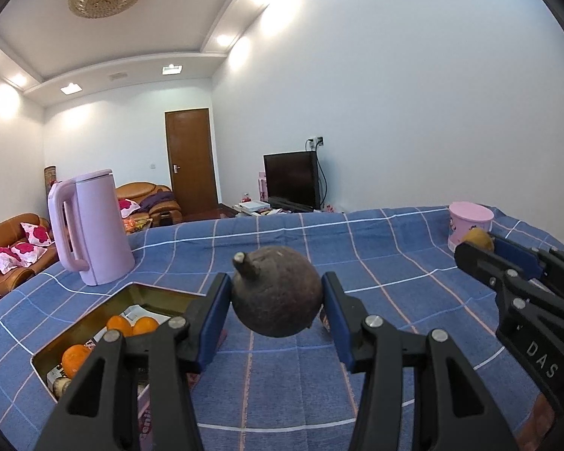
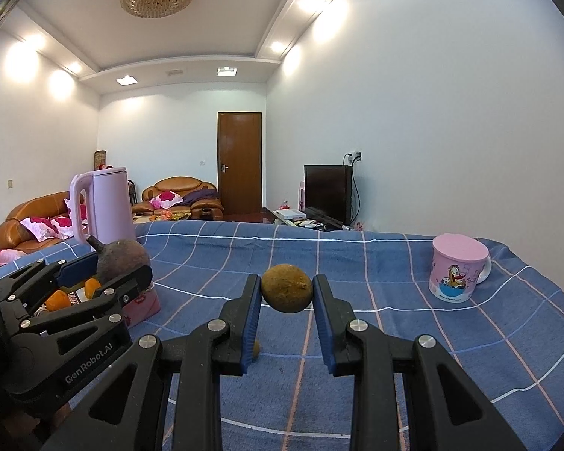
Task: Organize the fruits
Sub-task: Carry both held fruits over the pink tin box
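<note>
Both grippers are loaded: left gripper clamps a dark round stemmed fruit at frame centre; right gripper pinches a small brownish-green fruit. Best carried level over the tin tray of oranges at lower left, lowered close, then released.

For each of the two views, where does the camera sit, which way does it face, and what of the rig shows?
Left wrist: on the left gripper, facing across the blue checked cloth; its fingers clamp a dark round fruit; the right gripper shows at right.
Right wrist: on the right gripper, same direction; it clamps a small brown fruit; the left gripper shows at left.
Shared: purple kettle, pink mug, tin with oranges, both fruits.
</note>
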`<state>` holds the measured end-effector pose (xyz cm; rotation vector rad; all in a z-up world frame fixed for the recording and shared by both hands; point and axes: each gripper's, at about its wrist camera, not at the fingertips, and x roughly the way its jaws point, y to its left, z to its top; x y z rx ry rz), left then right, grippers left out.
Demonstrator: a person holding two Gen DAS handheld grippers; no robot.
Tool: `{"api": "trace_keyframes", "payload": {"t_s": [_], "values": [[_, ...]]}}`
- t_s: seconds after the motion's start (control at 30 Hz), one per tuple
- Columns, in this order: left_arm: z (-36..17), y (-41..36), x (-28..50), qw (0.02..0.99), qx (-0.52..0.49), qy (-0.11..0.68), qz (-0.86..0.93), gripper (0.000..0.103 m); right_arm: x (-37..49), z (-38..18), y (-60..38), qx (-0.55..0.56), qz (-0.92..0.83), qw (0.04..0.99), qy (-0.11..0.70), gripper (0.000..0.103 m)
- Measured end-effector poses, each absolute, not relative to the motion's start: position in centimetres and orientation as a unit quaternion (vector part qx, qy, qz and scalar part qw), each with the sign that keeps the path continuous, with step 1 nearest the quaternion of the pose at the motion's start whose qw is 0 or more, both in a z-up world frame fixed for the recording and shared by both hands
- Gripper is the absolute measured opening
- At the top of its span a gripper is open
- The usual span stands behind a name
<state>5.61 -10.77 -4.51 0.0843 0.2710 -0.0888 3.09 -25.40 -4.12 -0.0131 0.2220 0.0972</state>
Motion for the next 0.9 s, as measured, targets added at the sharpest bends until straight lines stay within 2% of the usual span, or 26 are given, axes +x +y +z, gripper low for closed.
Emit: {"api": "trace_keyframes", "payload": {"t_s": [0.9], "values": [[-4.5,-8.9,5.4,0.989,0.035,0.139,-0.032,0.051,2.9,-3.8,-24.1,-0.031,0.048,0.993,0.105,0.029]]}}
